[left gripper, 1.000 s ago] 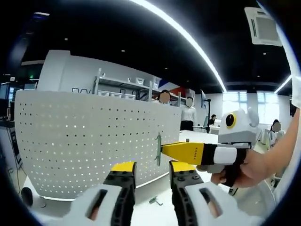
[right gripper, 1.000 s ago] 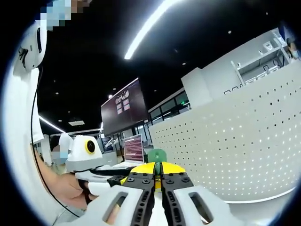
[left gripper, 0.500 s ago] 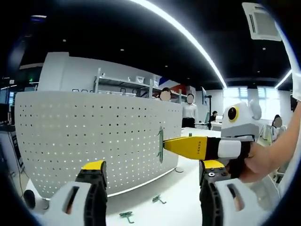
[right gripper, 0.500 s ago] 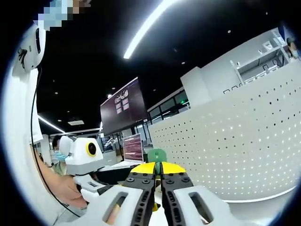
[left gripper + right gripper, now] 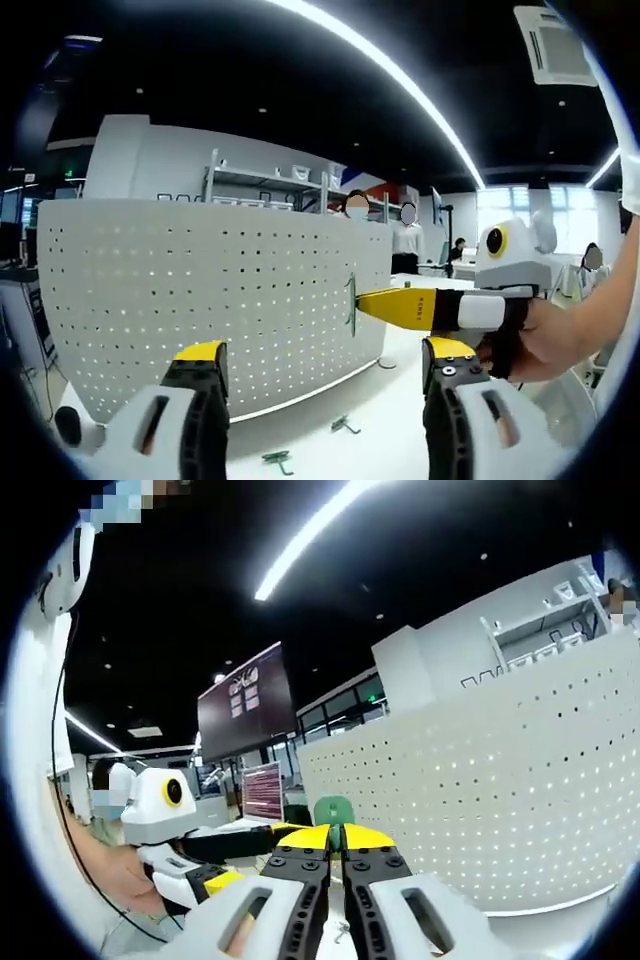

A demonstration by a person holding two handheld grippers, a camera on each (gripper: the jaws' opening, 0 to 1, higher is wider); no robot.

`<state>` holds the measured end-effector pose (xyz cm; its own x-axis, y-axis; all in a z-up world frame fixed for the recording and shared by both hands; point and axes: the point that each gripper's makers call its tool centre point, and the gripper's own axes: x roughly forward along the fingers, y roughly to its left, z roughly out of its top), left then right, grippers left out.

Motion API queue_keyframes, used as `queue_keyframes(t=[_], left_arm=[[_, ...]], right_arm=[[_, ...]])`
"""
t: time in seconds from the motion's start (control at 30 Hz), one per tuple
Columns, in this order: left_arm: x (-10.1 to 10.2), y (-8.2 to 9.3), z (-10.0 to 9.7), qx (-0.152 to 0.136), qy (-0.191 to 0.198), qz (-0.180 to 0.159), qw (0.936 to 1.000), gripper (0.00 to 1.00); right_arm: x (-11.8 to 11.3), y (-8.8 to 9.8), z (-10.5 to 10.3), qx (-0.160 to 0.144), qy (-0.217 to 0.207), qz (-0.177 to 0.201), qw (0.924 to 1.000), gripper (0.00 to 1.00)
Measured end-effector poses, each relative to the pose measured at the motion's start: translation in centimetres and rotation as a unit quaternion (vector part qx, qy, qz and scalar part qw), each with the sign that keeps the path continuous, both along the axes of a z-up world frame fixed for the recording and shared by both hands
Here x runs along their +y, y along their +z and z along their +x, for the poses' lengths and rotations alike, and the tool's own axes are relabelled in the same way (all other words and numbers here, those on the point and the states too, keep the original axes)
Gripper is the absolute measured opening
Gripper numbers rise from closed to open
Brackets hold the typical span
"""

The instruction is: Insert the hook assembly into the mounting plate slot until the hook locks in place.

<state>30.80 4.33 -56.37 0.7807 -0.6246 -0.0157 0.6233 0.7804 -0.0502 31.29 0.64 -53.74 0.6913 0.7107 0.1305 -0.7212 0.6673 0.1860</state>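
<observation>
Green hook pressed to the pegboard's end

Nearest, left gripper [image 5: 315, 400] spread wide and holding nothing, back from the pegboard [image 5: 200, 290], likely to keep things in sight; two spare hooks [image 5: 345, 425] at its foot; beyond, right gripper [image 5: 375, 303] clamped on the green hook [image 5: 351, 303], aligned at the board's edge for seating.
</observation>
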Motion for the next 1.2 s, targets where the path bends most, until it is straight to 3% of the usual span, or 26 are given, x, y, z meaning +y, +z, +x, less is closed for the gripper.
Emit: queue_keyframes(t=[0.1, 0.17, 0.6, 1.2], left_arm=[[0.3, -0.2, -0.1, 0.001, 0.004, 0.005, 1.0, 0.81], [0.6, -0.3, -0.1, 0.002, 0.005, 0.006, 1.0, 0.81], [3.5, -0.8, -0.4, 0.009, 0.037, -0.001, 0.9993, 0.78], [6.1, -1.0, -0.9, 0.011, 0.065, -0.015, 0.9977, 0.77]], right_arm=[[-0.3, 0.1, 0.4, 0.0, -0.008, -0.002, 1.0, 0.01], [-0.7, -0.2, 0.9, -0.007, -0.025, -0.027, 0.9993, 0.01], [-1.2, 0.2, 2.1, -0.003, -0.049, -0.034, 0.9982, 0.01], [-1.6, 2.1, 5.3, -0.017, -0.09, -0.046, 0.9948, 0.01]])
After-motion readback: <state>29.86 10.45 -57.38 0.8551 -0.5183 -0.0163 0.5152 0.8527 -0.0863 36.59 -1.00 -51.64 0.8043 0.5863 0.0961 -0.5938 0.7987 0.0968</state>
